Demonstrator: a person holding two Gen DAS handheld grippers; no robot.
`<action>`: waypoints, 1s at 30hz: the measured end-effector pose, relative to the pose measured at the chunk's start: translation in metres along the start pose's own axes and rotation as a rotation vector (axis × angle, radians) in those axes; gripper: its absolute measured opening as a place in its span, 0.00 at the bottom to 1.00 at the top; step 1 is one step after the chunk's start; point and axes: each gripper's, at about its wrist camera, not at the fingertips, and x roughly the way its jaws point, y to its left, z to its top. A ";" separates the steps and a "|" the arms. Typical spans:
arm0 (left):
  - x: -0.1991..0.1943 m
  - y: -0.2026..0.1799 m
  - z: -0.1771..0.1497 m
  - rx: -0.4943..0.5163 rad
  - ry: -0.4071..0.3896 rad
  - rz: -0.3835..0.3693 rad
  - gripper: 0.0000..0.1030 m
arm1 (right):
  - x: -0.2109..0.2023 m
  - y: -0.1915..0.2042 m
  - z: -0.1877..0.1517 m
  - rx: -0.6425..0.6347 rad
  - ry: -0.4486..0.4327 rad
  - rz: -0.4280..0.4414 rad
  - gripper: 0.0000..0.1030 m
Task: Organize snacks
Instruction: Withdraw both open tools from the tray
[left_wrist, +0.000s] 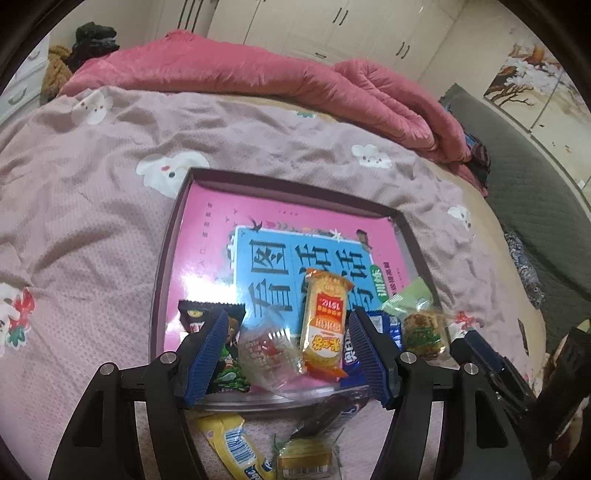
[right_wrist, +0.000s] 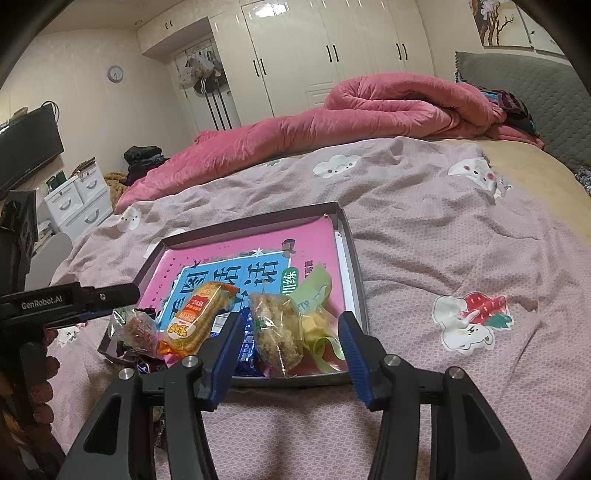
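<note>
Left claw (left_wrist: 288, 350): blue ribbed fingers spread wide, nothing gripped; it hangs over the near edge of the tray, with the orange packet and a clear crinkly wrapper with red print (left_wrist: 267, 350) showing between the fingers
Right claw (right_wrist: 291, 354): also spread wide and holding nothing, low over the near right corner of the tray, a clear bag of brown crumbly snack (right_wrist: 277, 332) showing between its fingers
Tray: shallow dark-rimmed rectangular box (left_wrist: 166, 258) lying on the bed, lined with a pink and blue book cover (left_wrist: 295, 258) printed with large characters
Snacks in tray: all bunched along the near edge: a tall orange and yellow cracker packet (left_wrist: 325, 325), a black and green wrapper (left_wrist: 229, 354) at the left, a blue foil packet (right_wrist: 245, 347), a pale green wrapper (right_wrist: 314, 288) at the right
Snacks outside tray: yellow and white wrapper (left_wrist: 232, 443) and small yellow packet in clear film (left_wrist: 304, 458) on the bedspread, just in front of the tray
Bed: dusty-pink bedspread with white bunny prints (right_wrist: 424, 240), a rose-pink quilt (right_wrist: 369, 107) heaped at the far side
</note>
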 end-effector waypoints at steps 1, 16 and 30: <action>-0.003 0.000 0.002 0.000 -0.009 -0.002 0.68 | -0.001 0.000 0.000 0.000 0.000 0.001 0.51; -0.043 0.010 0.015 -0.008 -0.092 0.027 0.70 | -0.014 0.007 0.005 -0.013 -0.036 0.007 0.56; -0.060 0.009 0.005 0.028 -0.099 0.066 0.76 | -0.027 0.020 0.006 -0.036 -0.050 0.034 0.62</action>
